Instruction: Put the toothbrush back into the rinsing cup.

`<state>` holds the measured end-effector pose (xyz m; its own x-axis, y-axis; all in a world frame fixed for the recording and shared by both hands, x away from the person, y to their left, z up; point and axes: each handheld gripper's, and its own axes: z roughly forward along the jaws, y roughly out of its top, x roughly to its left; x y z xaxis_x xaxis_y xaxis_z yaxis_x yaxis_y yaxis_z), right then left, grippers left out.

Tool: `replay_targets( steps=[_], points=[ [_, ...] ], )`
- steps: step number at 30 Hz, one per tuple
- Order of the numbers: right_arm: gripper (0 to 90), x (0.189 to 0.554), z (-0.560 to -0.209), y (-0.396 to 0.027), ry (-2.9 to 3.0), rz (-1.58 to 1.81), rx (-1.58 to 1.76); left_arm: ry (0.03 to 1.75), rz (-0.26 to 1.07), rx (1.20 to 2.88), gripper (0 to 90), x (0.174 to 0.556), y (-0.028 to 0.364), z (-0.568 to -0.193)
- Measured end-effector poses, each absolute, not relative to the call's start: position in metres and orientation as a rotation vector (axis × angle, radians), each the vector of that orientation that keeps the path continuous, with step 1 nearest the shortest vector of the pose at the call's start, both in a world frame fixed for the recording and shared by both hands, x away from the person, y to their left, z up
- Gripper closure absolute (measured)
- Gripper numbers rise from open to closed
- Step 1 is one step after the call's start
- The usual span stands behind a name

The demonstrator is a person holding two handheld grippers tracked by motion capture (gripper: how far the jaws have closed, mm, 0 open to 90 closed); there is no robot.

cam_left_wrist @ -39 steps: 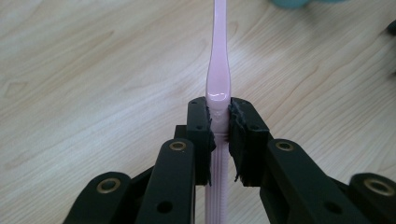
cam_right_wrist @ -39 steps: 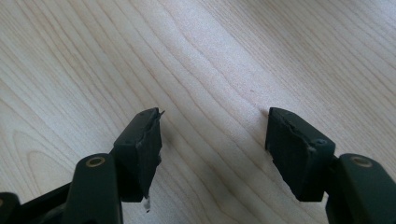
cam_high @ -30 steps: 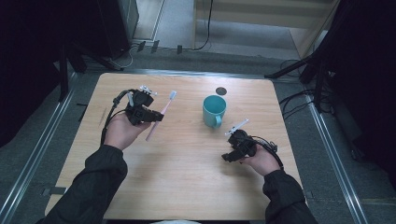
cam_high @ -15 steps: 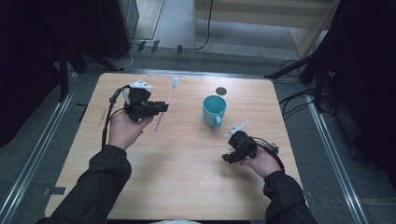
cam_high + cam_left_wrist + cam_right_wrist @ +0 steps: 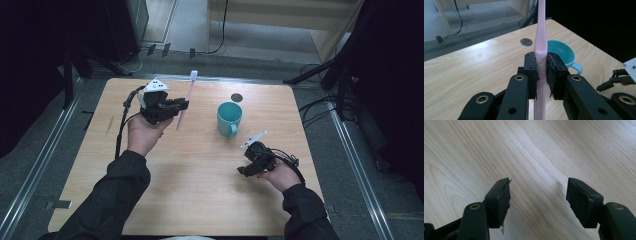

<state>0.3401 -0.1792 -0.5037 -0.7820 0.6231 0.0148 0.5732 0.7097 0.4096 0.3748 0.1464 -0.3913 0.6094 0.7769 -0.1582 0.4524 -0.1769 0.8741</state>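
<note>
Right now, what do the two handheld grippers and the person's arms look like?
Both the left gripper and the right gripper are black, built of linked bars with brass-coloured pivot pins. Their fingers end in flat black pads with worn, ragged edges. A grey three-cornered plate sits on top of each, and a black cable trails from each. The person wears dark long sleeves.

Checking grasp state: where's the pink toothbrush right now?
High view, left of centre: the pink toothbrush is clamped in the left tool, lifted above the table, brush head toward the far edge, left of the teal mug.
</note>
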Motion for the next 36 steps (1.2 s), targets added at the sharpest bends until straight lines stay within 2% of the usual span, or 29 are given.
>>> replay_targets(
  steps=[19, 36],
  points=[
    [35.9, 0.343, -0.506, -0.179, 2.797, 0.596, 0.977, 0.898, 0.441, 1.762, 78.8, 0.387, 0.114, -0.377],
    [35.9, 0.344, -0.506, -0.179, 2.803, 0.594, 0.973, 0.854, 0.422, 1.745, 78.7, 0.402, 0.084, -0.378]
  ],
)
